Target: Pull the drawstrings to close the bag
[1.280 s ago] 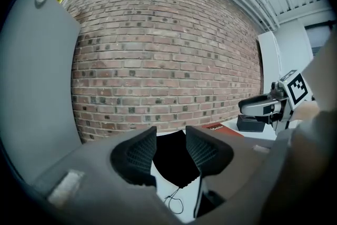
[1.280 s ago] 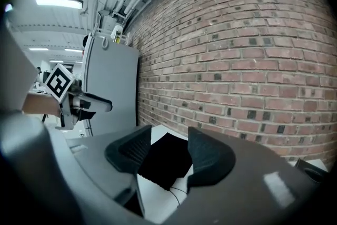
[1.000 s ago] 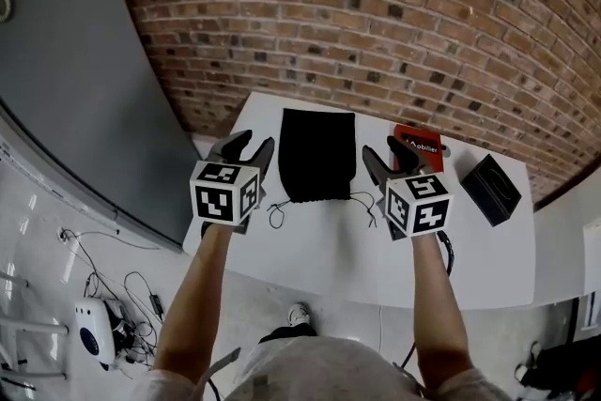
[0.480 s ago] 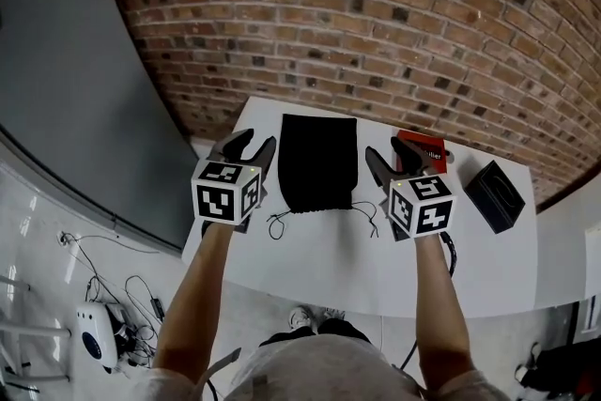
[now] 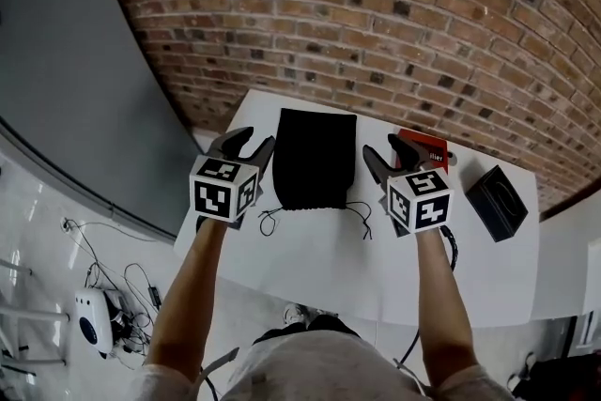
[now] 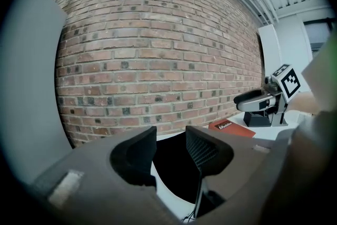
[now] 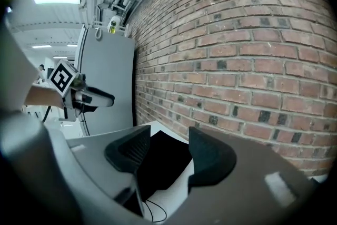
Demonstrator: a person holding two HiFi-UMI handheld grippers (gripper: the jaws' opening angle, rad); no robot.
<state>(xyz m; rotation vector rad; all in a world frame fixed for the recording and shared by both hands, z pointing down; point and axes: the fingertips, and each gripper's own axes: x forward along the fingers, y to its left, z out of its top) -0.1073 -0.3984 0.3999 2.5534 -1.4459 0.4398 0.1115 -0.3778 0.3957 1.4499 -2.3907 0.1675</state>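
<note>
While the black bag (image 5: 316, 158) lies flat on the white table (image 5: 319, 249) with its drawstrings (image 5: 270, 219) trailing loose at its near end, the left gripper (image 5: 254, 142) and right gripper (image 5: 385, 148) hover beside it, jaws apart, holding nothing.

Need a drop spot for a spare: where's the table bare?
Bare: the near strip of the white table, in front of the black fabric drawstring bag and its cords; also the near right corner by the black box. Crowded: right of the bag, around the red booklet.
</note>
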